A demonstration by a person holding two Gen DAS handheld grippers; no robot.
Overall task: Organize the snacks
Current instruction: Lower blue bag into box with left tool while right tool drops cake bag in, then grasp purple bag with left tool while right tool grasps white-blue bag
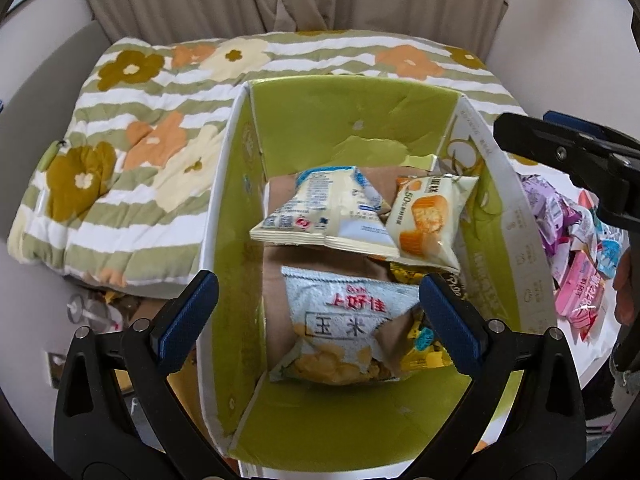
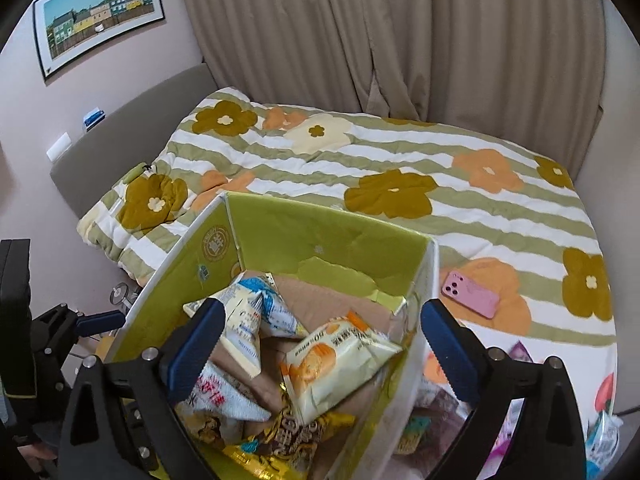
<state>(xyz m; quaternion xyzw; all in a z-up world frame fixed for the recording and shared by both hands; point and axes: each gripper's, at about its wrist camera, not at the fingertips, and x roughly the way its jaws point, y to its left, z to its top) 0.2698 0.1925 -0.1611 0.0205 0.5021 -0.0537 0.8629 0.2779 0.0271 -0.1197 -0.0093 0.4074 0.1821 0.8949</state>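
- Bedroom corner: beige curtains (image 2: pixel 360 32) behind a bed under a striped flower quilt (image 2: pixel 400 168), framed picture (image 2: pixel 98 10) on the pink wall.
- Right gripper (image 2: pixel 320 344) above the green box (image 2: pixel 320 240), jaws spread wide, nothing pinched between the blue pads (image 2: pixel 450 354).
- Just below and between those jaws: orange cake packet (image 2: pixel 332 364) lying loose inside the box, apart from both pads.
- Beside its left pad: white-and-blue packet (image 2: pixel 256 320), leaning on the box's inner wall.
- Lower, under that jaw gap: corn snack bag (image 2: pixel 224 396) with red lettering, and a yellow-brown wrapper (image 2: pixel 296 428) nearer the camera.
- Beyond its right pad, outside the box wall: pink phone (image 2: pixel 471 294) flat on the quilt.
- Further right and nearer: loose packets (image 2: pixel 516 350) on the bed, mostly cut off by the frame.
- Left gripper (image 1: pixel 318 318) also over the box (image 1: pixel 344 108), jaws wide apart, holding nothing.
- Between its pads (image 1: pixel 184 316): corn snack bag (image 1: pixel 344 320) on the box's cardboard floor.
- Past that, deeper in the box: white-and-blue packet (image 1: pixel 328 212) and orange cake packet (image 1: pixel 432 220) side by side, overlapping.
- To its right, outside the box: heap of pink and purple snack packets (image 1: pixel 576 248).
- Above that heap: one black finger of the right gripper (image 1: pixel 568 160).
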